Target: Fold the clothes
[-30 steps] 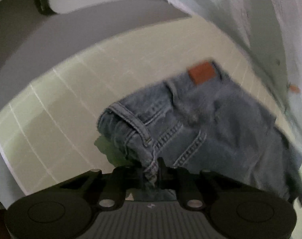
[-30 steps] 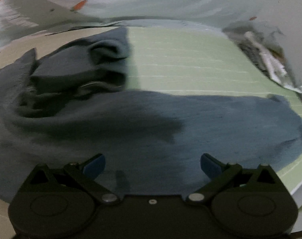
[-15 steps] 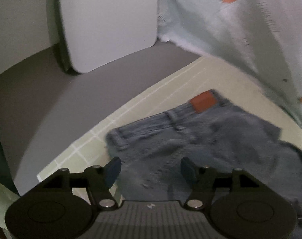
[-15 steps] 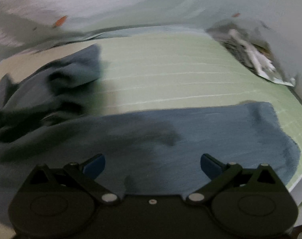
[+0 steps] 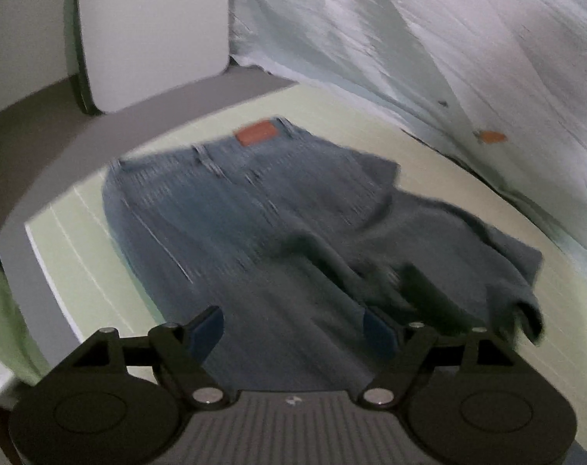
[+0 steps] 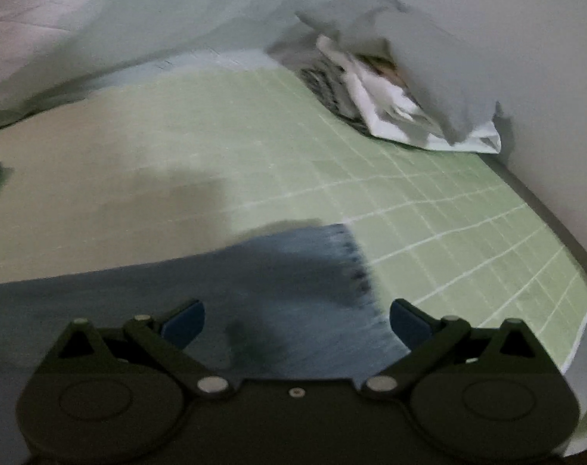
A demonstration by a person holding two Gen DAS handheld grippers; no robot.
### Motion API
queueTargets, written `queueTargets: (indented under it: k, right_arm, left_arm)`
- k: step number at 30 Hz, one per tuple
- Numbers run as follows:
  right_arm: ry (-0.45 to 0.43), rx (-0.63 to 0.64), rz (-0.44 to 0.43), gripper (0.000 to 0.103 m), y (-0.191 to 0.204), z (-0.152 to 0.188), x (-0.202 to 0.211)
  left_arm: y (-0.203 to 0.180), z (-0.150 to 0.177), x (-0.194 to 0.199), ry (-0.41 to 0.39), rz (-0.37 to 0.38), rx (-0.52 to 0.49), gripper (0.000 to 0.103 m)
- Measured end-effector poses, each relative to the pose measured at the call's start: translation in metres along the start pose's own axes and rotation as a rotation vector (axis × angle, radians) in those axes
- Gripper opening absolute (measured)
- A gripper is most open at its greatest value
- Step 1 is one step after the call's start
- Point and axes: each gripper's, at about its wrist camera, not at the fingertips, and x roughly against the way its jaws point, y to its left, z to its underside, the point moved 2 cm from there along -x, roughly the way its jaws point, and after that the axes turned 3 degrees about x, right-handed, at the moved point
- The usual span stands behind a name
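The left claw (image 5: 293,329) is seen at the bottom of the left wrist view with its blue-padded fingers (image 5: 206,329) spread wide and nothing held between them. Just beyond it, a pair of blue jeans (image 5: 216,213) is spread across the middle of the frame on a pale green grid-lined cutting mat (image 5: 80,263); the waistband with its brown leather patch (image 5: 256,133) lies toward the upper centre. A darker, rumpled part of the denim (image 5: 467,240) is bunched at the centre right. A white panel (image 5: 150,31) stands at the upper left on the grey desk (image 5: 42,147), and a pale cloth with orange marks (image 5: 448,38) fills the upper right.

The right claw (image 6: 295,321) is shown at the bottom of the right wrist view, likewise wide open and empty, hovering over the frayed leg end of the jeans (image 6: 293,271) in the lower centre. The mat (image 6: 429,213) stretches beyond, and a crumpled white bag (image 6: 394,100) is seen at the upper right.
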Motion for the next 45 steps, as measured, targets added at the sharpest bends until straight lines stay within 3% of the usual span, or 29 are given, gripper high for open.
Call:
queueTargets:
  k: [3, 4, 6, 7, 10, 14, 17, 19, 20, 21, 24, 27, 34, 40, 45]
  right_arm:
    - [0.02, -0.018, -0.037, 0.101, -0.021, -0.005, -0.02]
    - [0.024, -0.037, -0.06, 0.093, -0.026, -0.005, -0.023]
    - [0.024, -0.068, -0.107, 0.067, -0.032, -0.005, -0.027]
    - [0.023, -0.083, -0.13, 0.04, -0.034, -0.005, -0.028]
    - [-0.013, -0.099, -0.174, 0.011, -0.039, -0.004, -0.025]
    - [-0.025, -0.182, -0.152, 0.011, -0.056, -0.008, -0.019]
    - [-0.034, -0.135, -0.097, 0.016, -0.049, -0.014, -0.011]
    - [-0.051, -0.097, -0.059, 0.033, -0.04, -0.019, -0.003]
    - [-0.059, -0.078, -0.04, 0.05, -0.035, -0.021, 0.002]
    - [-0.067, -0.059, -0.021, 0.061, -0.031, -0.023, 0.006]
    - [-0.103, -0.044, -0.064, 0.074, -0.004, -0.029, 0.021]
    - [-0.124, -0.072, -0.15, 0.095, 0.03, -0.034, 0.033]
    - [-0.069, -0.204, -0.416, 0.101, 0.139, -0.035, 0.046]
    - [-0.033, -0.193, -0.428, 0.102, 0.23, -0.036, 0.045]
    - [-0.03, -0.23, -0.399, 0.102, 0.284, -0.043, 0.049]
  left_arm:
    - [-0.019, 0.017, 0.011, 0.01, -0.004, -0.027, 0.08]
    - [-0.024, 0.021, 0.015, 0.009, -0.008, -0.04, 0.08]
    - [-0.032, 0.026, 0.022, -0.001, -0.019, -0.064, 0.08]
    - [-0.035, 0.027, 0.025, -0.005, -0.026, -0.071, 0.08]
    - [-0.04, 0.027, 0.031, -0.016, -0.037, -0.069, 0.08]
    - [-0.039, 0.022, 0.035, -0.024, -0.057, -0.075, 0.08]
    - [-0.034, 0.016, 0.034, -0.022, -0.072, -0.08, 0.081]
    - [-0.029, 0.011, 0.029, -0.006, -0.083, -0.079, 0.081]
    - [-0.027, 0.008, 0.026, 0.002, -0.087, -0.084, 0.081]
    - [-0.024, 0.005, 0.024, 0.007, -0.087, -0.094, 0.081]
    - [-0.017, -0.005, 0.014, 0.014, -0.084, -0.136, 0.082]
    - [-0.005, -0.022, 0.001, 0.03, -0.08, -0.179, 0.085]
    - [0.042, -0.083, -0.044, 0.054, -0.08, -0.231, 0.085]
    - [0.087, -0.15, -0.09, 0.053, -0.05, -0.219, 0.086]
    - [0.099, -0.205, -0.142, 0.075, -0.022, -0.255, 0.087]
